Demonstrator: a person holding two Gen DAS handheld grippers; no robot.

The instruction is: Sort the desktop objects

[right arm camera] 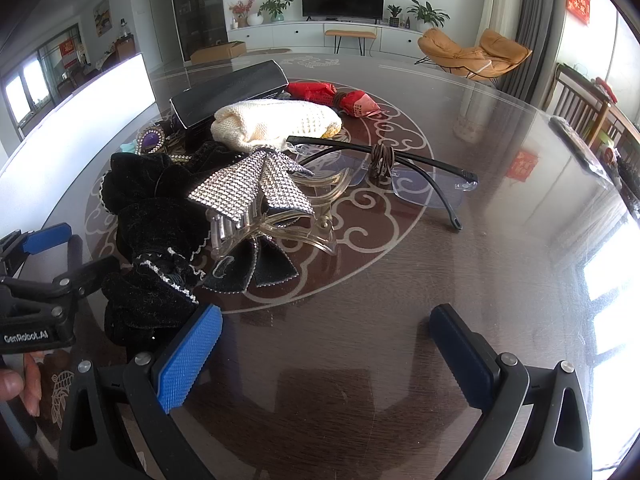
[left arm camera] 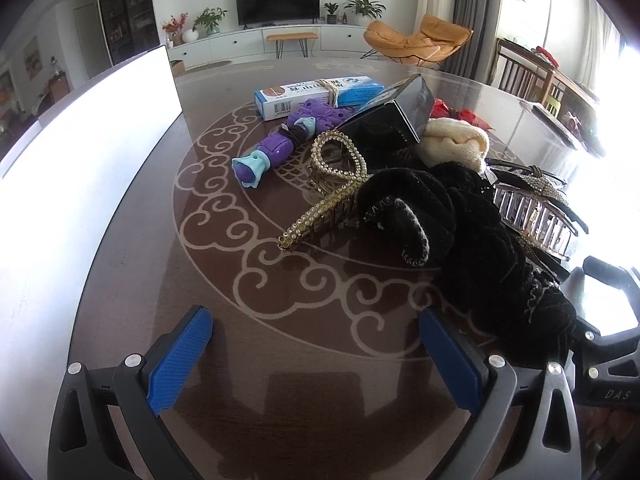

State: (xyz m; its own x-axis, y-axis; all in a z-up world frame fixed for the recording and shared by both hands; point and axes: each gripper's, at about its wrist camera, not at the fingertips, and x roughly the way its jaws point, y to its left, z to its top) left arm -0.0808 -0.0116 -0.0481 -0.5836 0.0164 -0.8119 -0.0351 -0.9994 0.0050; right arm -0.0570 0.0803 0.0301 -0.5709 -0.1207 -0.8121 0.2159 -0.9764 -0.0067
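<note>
Dark glass-topped table [left arm camera: 132,280] with pale cloud scrollwork is carrying the lot; a living room with a television and orange chair is showing along the top of both frames.

Left wrist view: my left gripper [left arm camera: 316,354] is hovering over bare tabletop at the bottom, blue pads well apart, gripping nothing. A white box [left arm camera: 80,152] is glaring at the left edge. A blue carton [left arm camera: 316,94] is lying upper centre, with a purple toy [left arm camera: 276,148] just below it. A gold rhinestone hair clip [left arm camera: 332,184] is resting at centre, touching a black velvet scrunchie [left arm camera: 480,240] that is spreading toward the lower right. A black box [left arm camera: 396,120] and a cream knitted cloth [left arm camera: 456,142] are sitting above it.

Right wrist view: my right gripper [right arm camera: 326,354] is also hanging over bare table at the bottom, fingers spread, holding nothing. A rhinestone bow claw clip [right arm camera: 256,196] is lying left of centre against the scrunchie. Rimless glasses [right arm camera: 400,176] with a brown hair tie [right arm camera: 382,160] looped on one temple are lying at centre. A red wrapped item [right arm camera: 332,96] is sitting above. A person's hand [right arm camera: 20,384] is showing at the lower left edge.
</note>
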